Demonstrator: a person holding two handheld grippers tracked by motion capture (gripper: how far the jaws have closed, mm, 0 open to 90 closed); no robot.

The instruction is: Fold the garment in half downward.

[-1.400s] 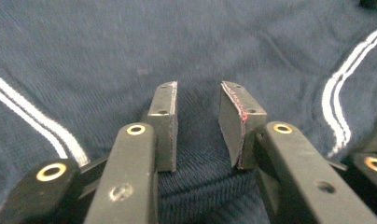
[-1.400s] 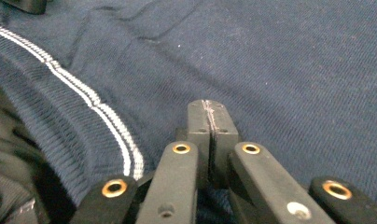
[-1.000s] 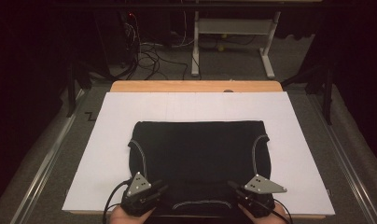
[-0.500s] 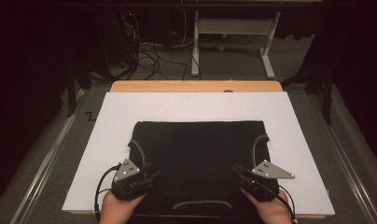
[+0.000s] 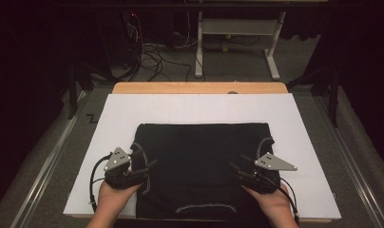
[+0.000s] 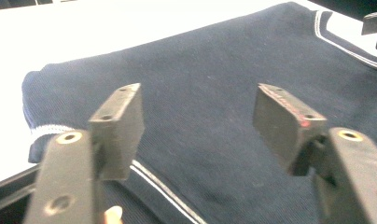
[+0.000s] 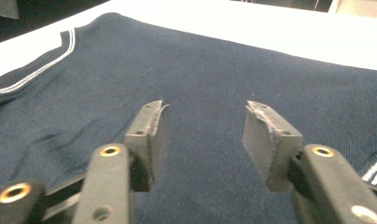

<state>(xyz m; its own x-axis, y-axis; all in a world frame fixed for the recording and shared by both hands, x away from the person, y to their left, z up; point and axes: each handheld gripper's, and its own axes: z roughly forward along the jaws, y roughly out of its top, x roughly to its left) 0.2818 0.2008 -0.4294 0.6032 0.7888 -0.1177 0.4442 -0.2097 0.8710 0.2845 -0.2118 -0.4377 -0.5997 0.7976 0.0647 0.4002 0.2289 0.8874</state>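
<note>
The high view looks forward and down from above the person's side, taking in the whole white table (image 5: pixel 199 107) from well back. Each gripper view rides low and close, looking along its own jaws toward twelve o'clock. All three share the dark folded garment (image 5: pixel 202 166) (image 6: pixel 214 93) (image 7: pixel 214 70).

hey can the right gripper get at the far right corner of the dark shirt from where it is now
Probably yes. The right gripper hangs open over the dark shirt, its jaws having just been opening with nothing between them, and only flat cloth lies between it and that far corner.
</note>
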